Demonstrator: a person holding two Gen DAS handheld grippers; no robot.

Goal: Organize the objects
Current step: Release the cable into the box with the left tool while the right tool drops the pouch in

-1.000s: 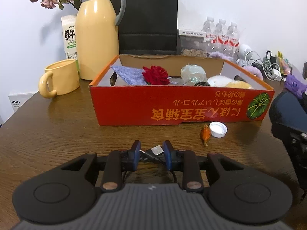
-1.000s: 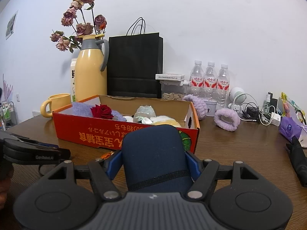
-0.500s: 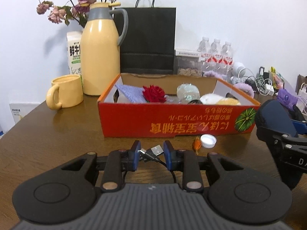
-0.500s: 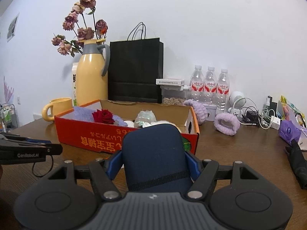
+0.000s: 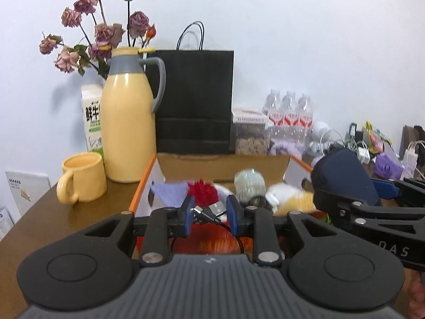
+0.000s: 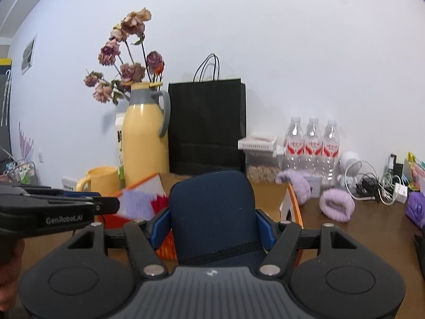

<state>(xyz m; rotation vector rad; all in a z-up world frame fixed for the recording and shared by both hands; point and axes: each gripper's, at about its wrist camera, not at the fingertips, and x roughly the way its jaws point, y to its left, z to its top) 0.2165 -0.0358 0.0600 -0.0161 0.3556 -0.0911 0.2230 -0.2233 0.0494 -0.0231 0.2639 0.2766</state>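
My left gripper (image 5: 209, 212) is shut on a black USB cable (image 5: 217, 208), whose silver plug sticks out between the blue pads. It hangs over the near wall of a red cardboard box (image 5: 142, 183). The box holds a lilac cloth (image 5: 167, 195), a red flower (image 5: 202, 190), a clear ball (image 5: 249, 183) and soft white and yellow things (image 5: 292, 198). My right gripper (image 6: 212, 224) is shut on a dark blue zipped case (image 6: 212, 199). In the left wrist view the case (image 5: 342, 178) is over the box's right end.
Behind the box stand a yellow jug (image 5: 127, 133) with dried flowers, a yellow mug (image 5: 82, 178), a milk carton (image 5: 91, 117), a black paper bag (image 5: 194, 101) and water bottles (image 5: 289, 117). Purple scrunchies (image 6: 336, 204) and tangled chargers (image 6: 372, 186) lie at the right.
Both grippers have risen with their loads and tilted up. The box front, the white cap and the orange bit on the table have dropped out of sight behind the left fingers.
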